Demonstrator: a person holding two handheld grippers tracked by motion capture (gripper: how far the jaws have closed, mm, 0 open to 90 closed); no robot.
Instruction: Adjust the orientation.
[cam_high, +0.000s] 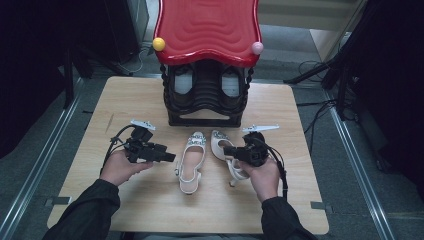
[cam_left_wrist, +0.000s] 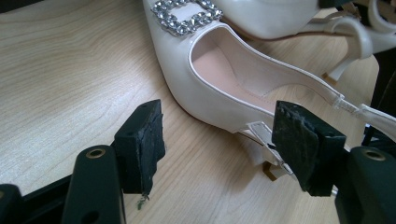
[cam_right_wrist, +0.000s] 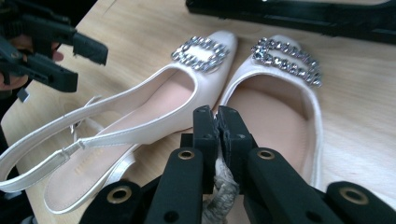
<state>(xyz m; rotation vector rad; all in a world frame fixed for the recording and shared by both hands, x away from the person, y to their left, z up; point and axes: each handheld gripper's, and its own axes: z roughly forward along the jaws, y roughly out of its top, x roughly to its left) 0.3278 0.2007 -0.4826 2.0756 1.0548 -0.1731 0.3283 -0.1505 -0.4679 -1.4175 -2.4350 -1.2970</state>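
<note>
Right gripper view looks along the right gripper (cam_right_wrist: 217, 122), whose two black jaws are pressed together on the inner side wall of the right-hand shoe (cam_right_wrist: 275, 107), pinching that white edge between the pads; a scrap of crumpled grey material sits low between the jaw arms. That shoe is a white slingback with a rhinestone buckle (cam_right_wrist: 287, 60) on its toe, and it lies on the wooden table (cam_right_wrist: 359, 93) touching the left-hand shoe (cam_right_wrist: 140, 116) near the toes. The left-hand shoe carries a matching buckle, and its thin heel strap runs off toward the lower left of this view. In the high view the right gripper (cam_high: 231, 150) sits over the right-hand shoe (cam_high: 220, 140), held by the person's right hand (cam_high: 262, 175), with the left-hand shoe (cam_high: 191, 162) just beside it, toes pointing away from the person. The left gripper (cam_high: 170, 157), held in the left hand (cam_high: 120, 167), hangs near the outer side of the left-hand shoe, apart from it. In the left gripper view its jaws stand spread wide with nothing between the pads, and the left-hand shoe (cam_left_wrist: 210, 79) lies just ahead, its strap buckle near the right pad. Behind both shoes, at the far side of the table (cam_high: 100, 200), stands a black shoe rack (cam_high: 205, 97) under a red wavy top (cam_high: 207, 27) with a yellow ball (cam_high: 158, 44) and a pink ball (cam_high: 257, 48) at its corners.
</note>
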